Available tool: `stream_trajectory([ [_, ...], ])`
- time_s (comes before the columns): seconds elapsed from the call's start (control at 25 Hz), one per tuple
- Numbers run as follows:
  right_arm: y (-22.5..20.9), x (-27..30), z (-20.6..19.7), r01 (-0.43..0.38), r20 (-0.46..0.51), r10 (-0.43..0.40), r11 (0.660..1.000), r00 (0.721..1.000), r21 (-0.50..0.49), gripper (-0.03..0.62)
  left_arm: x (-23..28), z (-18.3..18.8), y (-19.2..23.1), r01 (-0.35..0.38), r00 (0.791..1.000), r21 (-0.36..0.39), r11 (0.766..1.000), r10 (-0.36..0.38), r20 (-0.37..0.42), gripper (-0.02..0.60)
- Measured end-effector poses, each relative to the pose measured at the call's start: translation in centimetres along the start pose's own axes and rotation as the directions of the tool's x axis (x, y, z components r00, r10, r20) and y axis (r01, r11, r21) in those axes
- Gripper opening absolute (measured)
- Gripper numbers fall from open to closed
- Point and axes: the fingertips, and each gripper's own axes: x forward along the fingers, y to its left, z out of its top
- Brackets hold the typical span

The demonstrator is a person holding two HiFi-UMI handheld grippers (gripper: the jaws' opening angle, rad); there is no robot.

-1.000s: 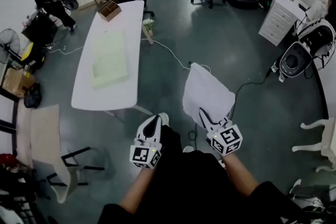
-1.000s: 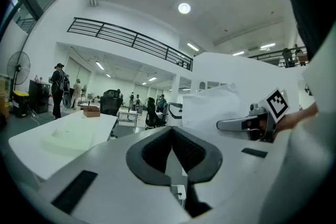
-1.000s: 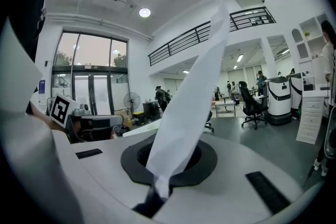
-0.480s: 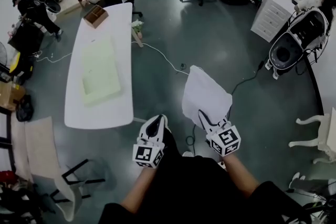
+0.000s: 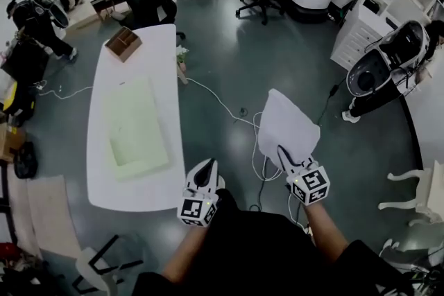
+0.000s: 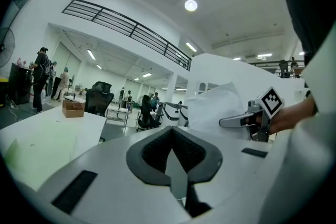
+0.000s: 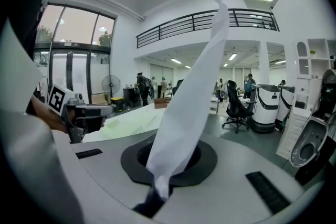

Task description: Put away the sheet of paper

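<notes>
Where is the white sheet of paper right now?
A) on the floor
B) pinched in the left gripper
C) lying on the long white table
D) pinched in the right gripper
D: the sheet of paper stands up from between the closed jaws of the right gripper, while the left gripper is shut on nothing.

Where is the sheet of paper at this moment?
In the head view, the sheet of paper is right of centre, pinched by the right gripper, above the floor and right of the white table.
</notes>
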Motion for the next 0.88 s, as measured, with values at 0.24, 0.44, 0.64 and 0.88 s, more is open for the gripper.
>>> stream_trajectory([
  [0.24,-1.7,6.7,3.4,0.027,-0.012,-0.027,1.0,1.0,0.009,-0.002,4.8,4.8,6.2,-0.002,0.998,0.039,0.999,0.0,0.056,0.004],
  [0.44,-1.7,11.8,5.5,0.038,-0.012,-0.037,0.999,0.999,0.024,-0.002,7.2,5.2,12.0,-0.014,1.0,0.041,0.999,0.014,0.023,0.003],
  [0.64,-1.1,17.6,8.5,0.036,0.013,-0.037,0.999,0.999,0.025,-0.002,8.7,5.8,16.1,-0.011,1.0,0.035,0.999,0.011,0.009,0.005],
  [0.88,3.1,22.9,8.9,-0.048,-0.004,0.048,0.999,0.999,0.002,-0.002,8.3,5.6,21.2,-0.059,0.998,-0.005,0.998,0.059,0.013,0.005],
])
